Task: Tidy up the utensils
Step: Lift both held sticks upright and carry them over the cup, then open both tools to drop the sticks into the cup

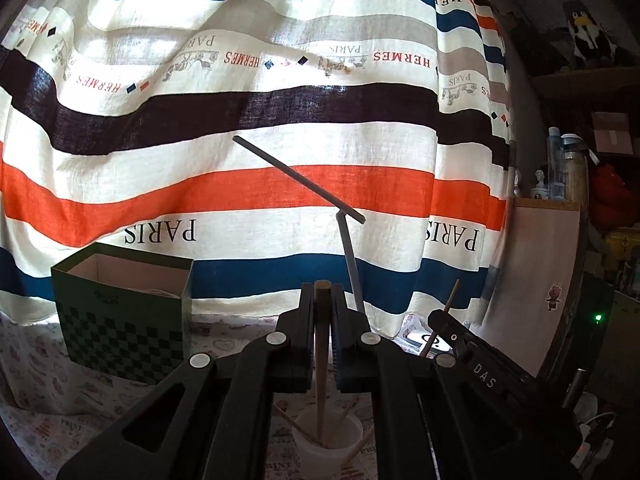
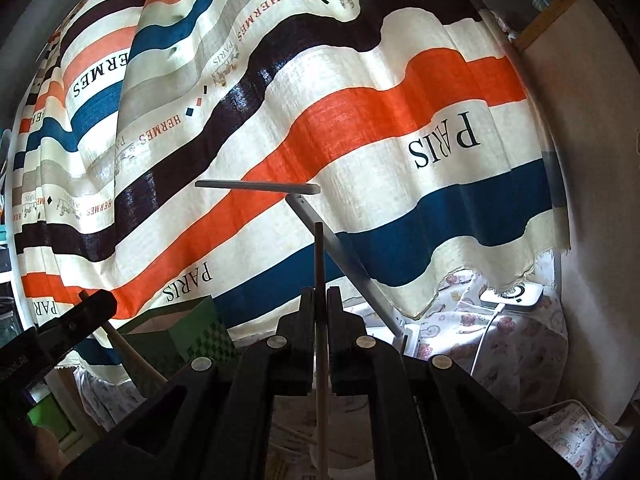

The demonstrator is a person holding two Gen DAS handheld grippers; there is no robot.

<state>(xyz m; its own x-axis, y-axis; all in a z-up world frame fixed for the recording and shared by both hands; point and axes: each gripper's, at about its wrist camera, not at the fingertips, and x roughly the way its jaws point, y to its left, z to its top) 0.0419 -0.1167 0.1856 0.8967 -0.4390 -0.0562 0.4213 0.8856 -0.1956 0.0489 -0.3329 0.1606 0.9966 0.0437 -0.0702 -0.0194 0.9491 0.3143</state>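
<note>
My left gripper is shut on a brown wooden chopstick held upright; its lower end reaches into a white cup that holds several other chopsticks. My right gripper is shut on a pale chopstick that stands upright, its top well above the fingertips. In the left wrist view the right gripper shows at the right with its chopstick. In the right wrist view the left gripper shows at the left edge with its chopstick.
A green checkered open box stands left on the patterned tablecloth; it also shows in the right wrist view. A thin desk lamp rises behind. A striped curtain hangs at the back. A white device sits right.
</note>
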